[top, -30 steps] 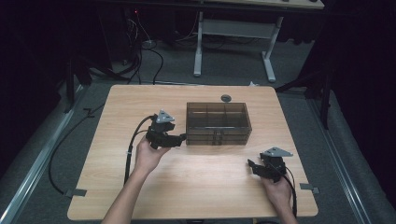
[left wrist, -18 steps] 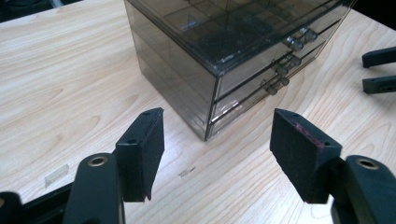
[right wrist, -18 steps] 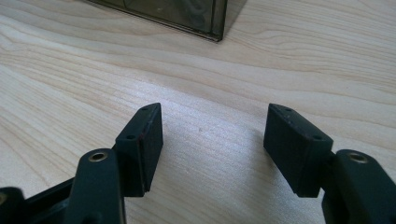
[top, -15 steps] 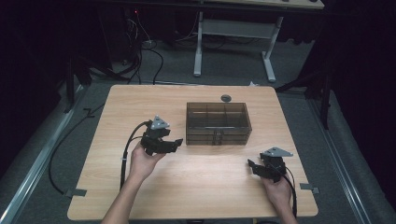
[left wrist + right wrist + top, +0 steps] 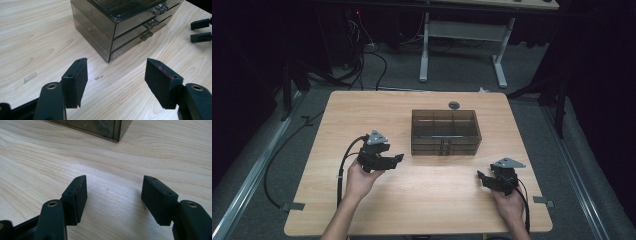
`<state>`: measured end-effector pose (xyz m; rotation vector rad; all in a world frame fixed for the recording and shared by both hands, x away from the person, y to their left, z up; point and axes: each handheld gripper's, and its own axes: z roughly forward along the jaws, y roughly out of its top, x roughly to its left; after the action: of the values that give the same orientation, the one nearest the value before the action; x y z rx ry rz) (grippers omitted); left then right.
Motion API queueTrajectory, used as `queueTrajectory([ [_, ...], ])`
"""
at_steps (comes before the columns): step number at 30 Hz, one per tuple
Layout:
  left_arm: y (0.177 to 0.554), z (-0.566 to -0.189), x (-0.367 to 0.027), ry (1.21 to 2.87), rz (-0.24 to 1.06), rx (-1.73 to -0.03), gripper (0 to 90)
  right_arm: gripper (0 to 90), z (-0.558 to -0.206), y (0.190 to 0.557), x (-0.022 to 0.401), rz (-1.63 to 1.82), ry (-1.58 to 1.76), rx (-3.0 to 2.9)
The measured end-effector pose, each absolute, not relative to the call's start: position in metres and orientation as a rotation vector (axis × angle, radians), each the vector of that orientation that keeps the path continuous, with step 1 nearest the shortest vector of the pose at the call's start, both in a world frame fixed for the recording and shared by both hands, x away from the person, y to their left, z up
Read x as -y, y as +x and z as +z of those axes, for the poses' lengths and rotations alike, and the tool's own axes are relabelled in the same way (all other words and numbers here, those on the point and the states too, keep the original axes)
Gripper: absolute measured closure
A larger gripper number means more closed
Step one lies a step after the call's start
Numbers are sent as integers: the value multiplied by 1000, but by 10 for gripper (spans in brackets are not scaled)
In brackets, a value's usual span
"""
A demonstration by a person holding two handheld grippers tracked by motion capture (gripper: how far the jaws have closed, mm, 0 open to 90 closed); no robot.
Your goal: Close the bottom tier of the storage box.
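Table: pale wooden top, seen from above.
Drawer box: smoky clear plastic, three stacked drawers, all pushed in; sits just past the table's centre, handles facing the person.
Left gripper: jaws wide apart, holding nothing; near the box's left front corner, angled toward it, seemingly lined up to reach the drawer handles.
Right gripper: jaws wide apart, empty, low by the table's near right corner, likely waiting.

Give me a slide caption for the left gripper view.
Open left tongs hover over the wooden table, facing a smoky three-drawer organizer.
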<state>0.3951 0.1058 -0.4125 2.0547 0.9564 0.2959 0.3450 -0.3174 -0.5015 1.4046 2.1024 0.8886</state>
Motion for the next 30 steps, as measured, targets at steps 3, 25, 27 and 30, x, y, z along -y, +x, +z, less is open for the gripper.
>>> queueTrajectory([
  [3, 393, -414, -108, 2050, 293, -965, 355, 378, -501, 345, 317, 889, 1405, -2102],
  [25, 381, -439, -124, 2060, 292, -1037, 348, 378, -502, 345, 317, 889, 1406, -2099],
  [27, 380, -442, -127, 2056, 290, -1048, 348, 378, -502, 345, 317, 889, 1406, -2099],
  [30, 378, -446, -130, 2047, 282, -1064, 348, 377, -502, 345, 317, 889, 1406, -2099],
])
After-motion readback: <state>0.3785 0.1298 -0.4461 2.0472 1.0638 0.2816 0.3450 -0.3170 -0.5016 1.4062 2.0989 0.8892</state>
